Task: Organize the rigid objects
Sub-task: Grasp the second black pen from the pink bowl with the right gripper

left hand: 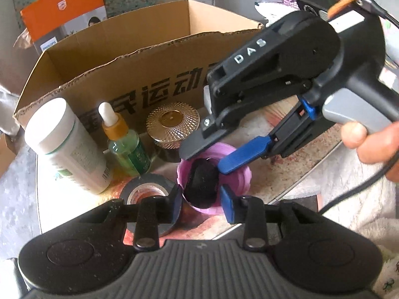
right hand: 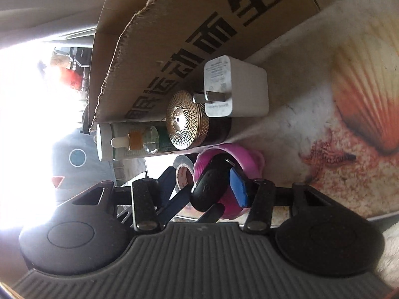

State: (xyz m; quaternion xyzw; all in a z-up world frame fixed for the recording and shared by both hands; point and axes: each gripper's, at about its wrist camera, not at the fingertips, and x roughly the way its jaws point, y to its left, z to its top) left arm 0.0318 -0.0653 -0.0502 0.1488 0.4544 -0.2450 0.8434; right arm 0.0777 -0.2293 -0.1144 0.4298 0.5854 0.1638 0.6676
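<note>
A pink ribbed cup [left hand: 239, 174] stands on the tray with a black oval object [left hand: 202, 177] inside it. My left gripper [left hand: 202, 199] is closed around the cup's sides. My right gripper [left hand: 207, 157] hovers over the cup mouth with its fingers spread and nothing between them. In the right wrist view the black object [right hand: 209, 189] sticks out of the pink cup [right hand: 249, 159] between my right fingers [right hand: 238, 184]. A white bottle [left hand: 64, 144], a green dropper bottle [left hand: 127, 144], a gold-lidded jar [left hand: 172, 124] and a black tape roll [left hand: 147, 189] stand nearby.
An open cardboard box [left hand: 139, 57] with black characters stands behind the objects. A white charger plug [right hand: 237, 89] lies by the box. The tray surface [right hand: 349, 134] has a shell print. An orange and white package [left hand: 64, 12] sits behind the box.
</note>
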